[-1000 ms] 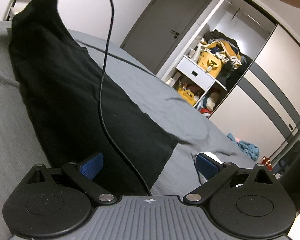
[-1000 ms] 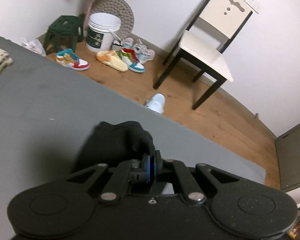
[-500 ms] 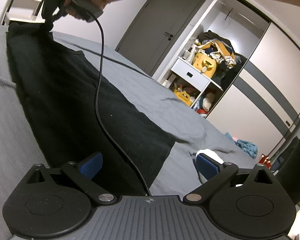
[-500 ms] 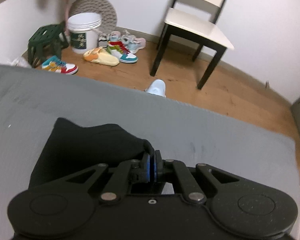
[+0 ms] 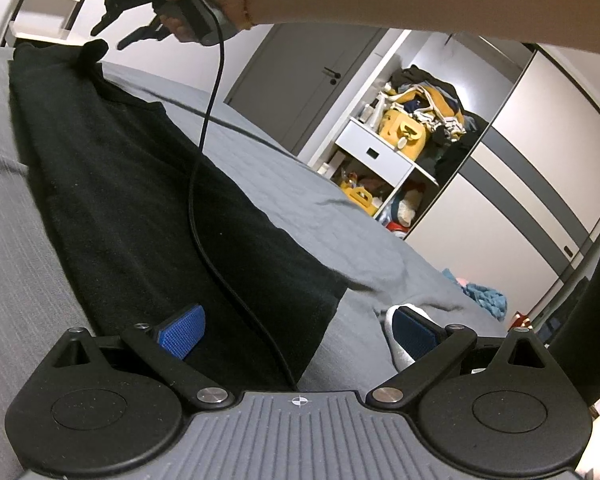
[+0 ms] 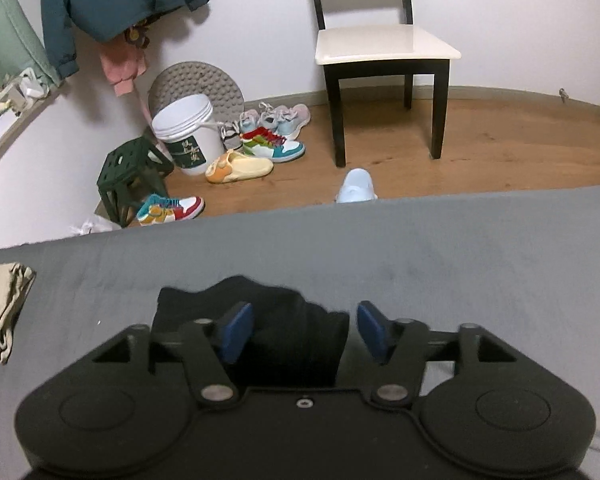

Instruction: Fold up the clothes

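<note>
Left wrist view: your left gripper [image 5: 298,330] is spread, empty, over the black garment [image 5: 140,200] lying long on the bed [image 5: 20,300]. Right wrist view: your right gripper [image 6: 302,330], released, straddles its bunched corner; folding looks barely begun.

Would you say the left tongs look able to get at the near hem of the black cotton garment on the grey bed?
Probably yes: the left tongs are open over the black cotton garment, nothing between but a thin black cable.
</note>
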Demonstrator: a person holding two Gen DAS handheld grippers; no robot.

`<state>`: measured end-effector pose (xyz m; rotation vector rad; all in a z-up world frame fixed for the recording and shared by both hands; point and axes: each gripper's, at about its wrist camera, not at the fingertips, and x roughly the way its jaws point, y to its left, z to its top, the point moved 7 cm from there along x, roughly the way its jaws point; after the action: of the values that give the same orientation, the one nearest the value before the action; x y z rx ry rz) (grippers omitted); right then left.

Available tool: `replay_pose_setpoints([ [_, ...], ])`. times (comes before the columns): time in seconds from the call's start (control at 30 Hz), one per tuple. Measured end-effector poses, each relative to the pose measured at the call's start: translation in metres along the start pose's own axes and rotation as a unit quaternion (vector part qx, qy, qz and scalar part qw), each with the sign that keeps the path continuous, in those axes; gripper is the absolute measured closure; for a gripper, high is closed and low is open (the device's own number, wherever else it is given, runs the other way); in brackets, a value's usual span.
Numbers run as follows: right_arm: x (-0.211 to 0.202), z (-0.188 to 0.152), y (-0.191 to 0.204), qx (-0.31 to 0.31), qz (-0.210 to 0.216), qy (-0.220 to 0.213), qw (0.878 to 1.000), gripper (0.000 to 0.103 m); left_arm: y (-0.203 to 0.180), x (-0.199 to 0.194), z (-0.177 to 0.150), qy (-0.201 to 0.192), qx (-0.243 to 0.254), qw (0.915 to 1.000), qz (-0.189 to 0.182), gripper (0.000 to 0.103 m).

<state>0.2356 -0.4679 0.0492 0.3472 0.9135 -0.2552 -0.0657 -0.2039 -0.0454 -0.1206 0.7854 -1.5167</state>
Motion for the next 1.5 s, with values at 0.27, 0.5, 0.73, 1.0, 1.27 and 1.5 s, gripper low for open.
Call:
replay_pose_setpoints([
  [0.27, 0.003, -0.015, 0.035, -0.093, -0.148, 0.074, 0.982, 0.053, 0.000, 0.000, 0.001, 0.003, -0.001, 1.0000, 0.002, 0.003],
  [0.5, 0.025, -0.008, 0.027, -0.074, -0.171, 0.058, 0.981, 0.099, 0.000, -0.001, 0.001, 0.005, 0.003, 1.0000, 0.004, 0.003],
  [0.73, 0.024, 0.000, -0.037, 0.198, 0.005, -0.034, 0.980, 0.099, 0.000, -0.002, 0.001, 0.005, 0.003, 1.0000, 0.002, 0.003],
  [1.0, 0.043, -0.025, -0.077, 0.250, 0.005, -0.022, 0.968, 0.079, 0.001, -0.003, 0.002, 0.003, 0.002, 1.0000, -0.003, 0.003],
  [1.27, 0.009, -0.019, -0.079, 0.156, -0.004, -0.005, 0.988, 0.058, 0.002, -0.005, 0.001, 0.003, 0.001, 1.0000, -0.002, 0.003],
  [1.5, 0.007, 0.002, -0.007, 0.011, 0.028, -0.069, 0.997, 0.058, -0.001, -0.004, 0.001, 0.004, -0.001, 1.0000, 0.002, 0.003],
])
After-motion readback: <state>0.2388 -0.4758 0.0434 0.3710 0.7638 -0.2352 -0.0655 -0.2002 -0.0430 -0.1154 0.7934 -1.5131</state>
